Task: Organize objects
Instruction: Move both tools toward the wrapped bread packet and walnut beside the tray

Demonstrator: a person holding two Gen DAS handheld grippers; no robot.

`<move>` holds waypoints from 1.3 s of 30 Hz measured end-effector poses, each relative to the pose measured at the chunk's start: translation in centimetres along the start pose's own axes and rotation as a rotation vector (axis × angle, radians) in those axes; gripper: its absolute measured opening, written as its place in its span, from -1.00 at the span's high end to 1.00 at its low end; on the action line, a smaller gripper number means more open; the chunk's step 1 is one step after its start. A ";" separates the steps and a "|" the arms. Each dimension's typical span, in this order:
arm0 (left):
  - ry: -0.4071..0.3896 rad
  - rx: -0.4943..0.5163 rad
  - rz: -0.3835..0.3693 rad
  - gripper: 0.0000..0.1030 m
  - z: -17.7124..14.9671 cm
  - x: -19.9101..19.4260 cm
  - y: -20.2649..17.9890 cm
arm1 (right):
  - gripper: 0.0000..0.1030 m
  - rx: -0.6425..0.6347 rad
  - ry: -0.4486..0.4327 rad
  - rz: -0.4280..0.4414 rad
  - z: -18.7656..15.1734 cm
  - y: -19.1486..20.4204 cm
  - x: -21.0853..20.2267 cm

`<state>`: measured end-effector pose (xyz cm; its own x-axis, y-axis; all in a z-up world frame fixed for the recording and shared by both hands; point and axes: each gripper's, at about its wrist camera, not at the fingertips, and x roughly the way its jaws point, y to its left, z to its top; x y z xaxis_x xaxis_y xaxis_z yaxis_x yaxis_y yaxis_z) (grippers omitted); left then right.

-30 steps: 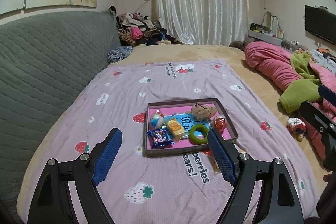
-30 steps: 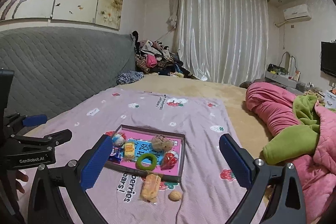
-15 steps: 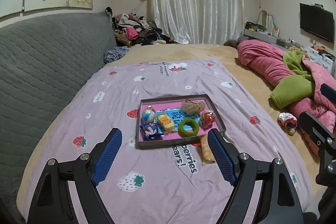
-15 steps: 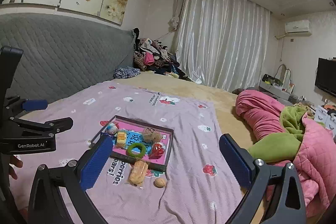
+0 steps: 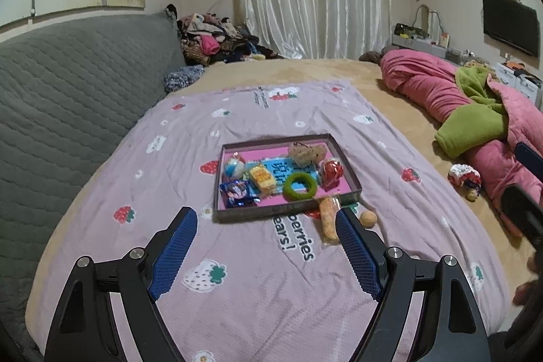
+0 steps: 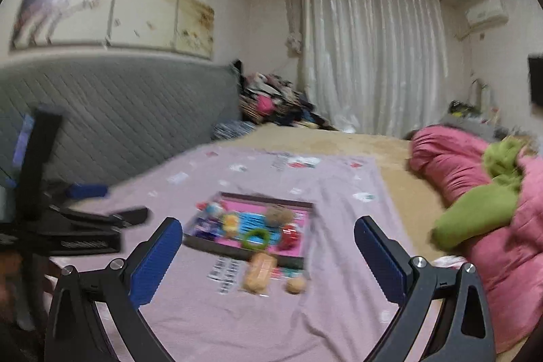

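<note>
Left gripper jaws spread wide, nothing between them, hanging over the lilac strawberry-print blanket. Shallow tray with pink floor sits just ahead of its tips, slightly right of centre. In the tray: green ring at the near edge, yellow packet left of it, blue wrapper in the near-left corner, small striped ball behind that, brown plush lump at the far side, red wrapped item at the right. Outside the tray, an orange snack packet lies touching the near-right corner, right next to the left gripper's right finger; a walnut-like ball just right of it. Right gripper also released and empty; view is motion-blurred. Tray, packet and ball lie ahead between its fingers. Pink quilt well off to the right.
</note>
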<state>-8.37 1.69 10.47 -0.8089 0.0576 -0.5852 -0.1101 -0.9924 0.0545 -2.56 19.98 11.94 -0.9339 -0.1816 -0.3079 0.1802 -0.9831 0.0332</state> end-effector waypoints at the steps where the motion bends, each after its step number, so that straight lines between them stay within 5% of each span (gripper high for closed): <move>1: 0.004 0.001 -0.003 -0.64 -0.1 0.2 -0.2 | -0.99 0.008 -0.020 0.026 -0.3 -0.2 -0.3; 9: 0.021 0.013 -0.015 -0.64 -1.2 1.4 -1.3 | -0.99 -0.015 -0.061 0.023 -1.4 -0.7 -1.2; 21: 0.075 0.042 -0.019 -0.64 -2.4 4.5 -2.9 | -0.99 -0.116 0.059 -0.065 -3.2 -0.3 2.6; 39: 0.171 0.059 -0.044 -0.64 -4.2 12.5 -5.5 | -0.99 -0.029 0.270 -0.133 -7.8 -4.5 10.4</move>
<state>-15.39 7.43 -0.55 -0.6930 0.0766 -0.7169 -0.1810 -0.9810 0.0702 -10.62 22.70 1.16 -0.8347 -0.0344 -0.5496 0.0741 -0.9960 -0.0501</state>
